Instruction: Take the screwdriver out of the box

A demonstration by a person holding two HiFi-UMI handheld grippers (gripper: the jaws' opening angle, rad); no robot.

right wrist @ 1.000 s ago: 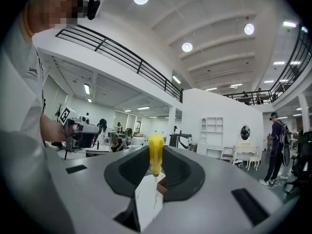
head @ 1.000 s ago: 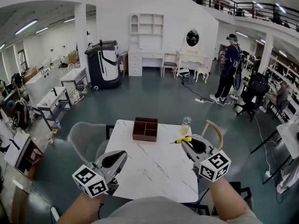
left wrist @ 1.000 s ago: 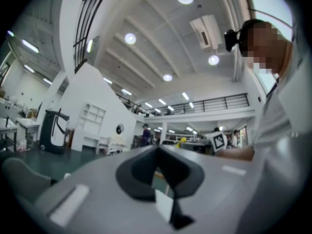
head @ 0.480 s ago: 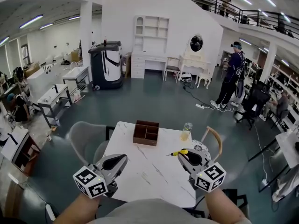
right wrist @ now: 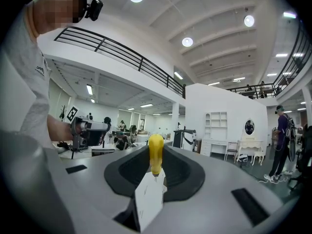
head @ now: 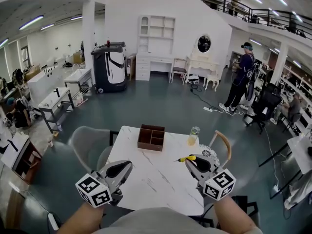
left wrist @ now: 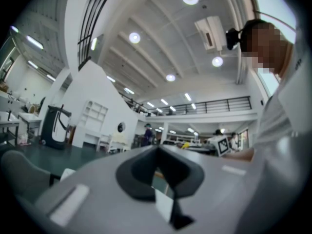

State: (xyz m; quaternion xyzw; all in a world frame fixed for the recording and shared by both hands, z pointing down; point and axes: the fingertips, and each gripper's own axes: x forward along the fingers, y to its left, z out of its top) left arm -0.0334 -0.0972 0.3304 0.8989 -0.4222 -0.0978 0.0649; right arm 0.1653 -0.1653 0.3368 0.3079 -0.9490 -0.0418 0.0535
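The yellow-handled screwdriver (head: 188,158) hangs over the right part of the white marble table (head: 156,179), with my right gripper (head: 187,161) shut on it. In the right gripper view its yellow handle (right wrist: 156,152) stands up between the jaws. The brown wooden box (head: 151,137) sits at the table's far edge, well beyond the screwdriver; its compartments look empty. At the near left edge of the table my left gripper (head: 129,164) is held shut with nothing between its jaws, and in the left gripper view they meet in a line.
A glass cup (head: 193,135) stands at the far right corner, with a lace doily (head: 208,154) just right of the screwdriver. A wooden-backed chair (head: 224,143) is at the table's right and a grey chair (head: 87,145) at its left. People stand far off.
My right gripper has sunk a little toward the table with the screwdriver still in it. The left gripper has kept still.
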